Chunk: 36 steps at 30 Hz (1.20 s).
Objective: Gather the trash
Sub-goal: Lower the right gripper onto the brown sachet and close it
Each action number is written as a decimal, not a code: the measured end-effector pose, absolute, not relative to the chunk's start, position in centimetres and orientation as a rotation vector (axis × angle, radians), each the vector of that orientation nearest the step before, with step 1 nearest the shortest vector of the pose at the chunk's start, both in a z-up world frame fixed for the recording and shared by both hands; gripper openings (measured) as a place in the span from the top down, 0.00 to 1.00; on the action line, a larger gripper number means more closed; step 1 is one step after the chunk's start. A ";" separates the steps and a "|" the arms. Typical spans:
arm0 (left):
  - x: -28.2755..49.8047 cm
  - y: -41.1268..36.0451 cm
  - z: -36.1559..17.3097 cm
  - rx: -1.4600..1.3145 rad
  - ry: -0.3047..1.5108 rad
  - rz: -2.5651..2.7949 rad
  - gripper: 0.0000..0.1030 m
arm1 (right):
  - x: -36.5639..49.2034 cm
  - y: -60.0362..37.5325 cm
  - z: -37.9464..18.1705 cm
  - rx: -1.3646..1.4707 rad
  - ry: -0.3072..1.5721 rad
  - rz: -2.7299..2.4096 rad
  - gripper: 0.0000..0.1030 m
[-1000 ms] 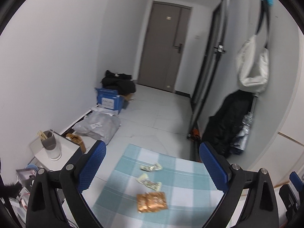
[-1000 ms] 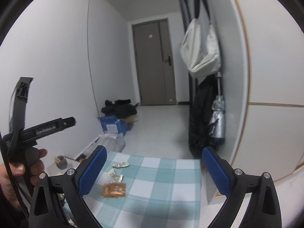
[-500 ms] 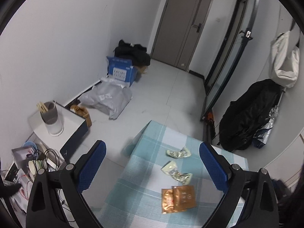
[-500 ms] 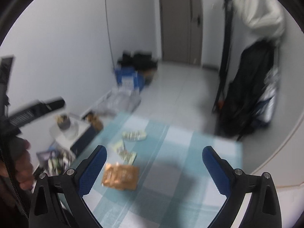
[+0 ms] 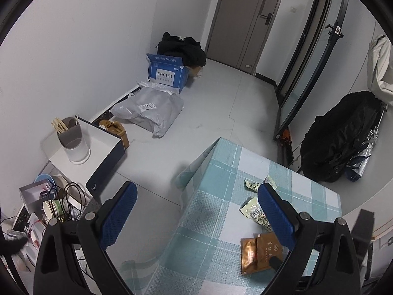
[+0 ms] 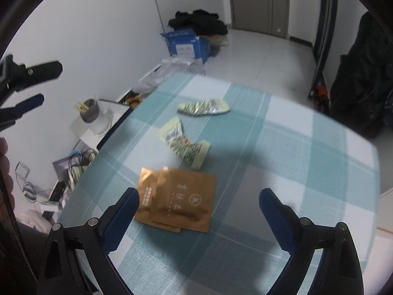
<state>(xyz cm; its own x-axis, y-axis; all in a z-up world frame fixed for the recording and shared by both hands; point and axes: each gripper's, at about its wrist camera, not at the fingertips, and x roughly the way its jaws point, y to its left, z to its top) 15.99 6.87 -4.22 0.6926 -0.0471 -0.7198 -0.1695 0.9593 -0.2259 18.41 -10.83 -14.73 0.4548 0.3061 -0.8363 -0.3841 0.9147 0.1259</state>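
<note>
A home hallway is showing here: an entrance door (image 5: 248, 19), bags hanging on the wall (image 5: 378, 68), a checked-cloth desk (image 6: 282, 147).

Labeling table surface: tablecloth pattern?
Teal-and-white check tablecloth, shows best in right wrist view.

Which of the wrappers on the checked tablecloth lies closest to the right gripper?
The brown foil packets, two overlapping, lie just ahead of the open right gripper. The two pale green wrappers lie farther up the cloth.
</note>
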 end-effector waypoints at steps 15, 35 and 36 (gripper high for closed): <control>16.7 9.4 -5.6 -0.372 0.864 0.084 0.06 | 18.5 -8.1 -16.8 -0.188 1.013 0.433 0.29; 16.7 9.4 -5.6 -0.408 0.877 0.086 0.06 | 17.7 -8.3 -16.4 -0.167 0.997 0.473 0.53; 16.7 9.4 -5.6 -0.411 0.877 0.086 0.06 | 17.6 -8.4 -16.3 -0.159 0.996 0.471 0.56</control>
<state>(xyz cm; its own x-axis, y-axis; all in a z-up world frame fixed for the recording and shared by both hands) 16.70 9.44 -5.56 0.6411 -0.0930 -0.7618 -0.2399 0.9186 -0.3141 17.65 -8.38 -16.27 0.4534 0.3085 -0.8362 -0.4508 0.8887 0.0834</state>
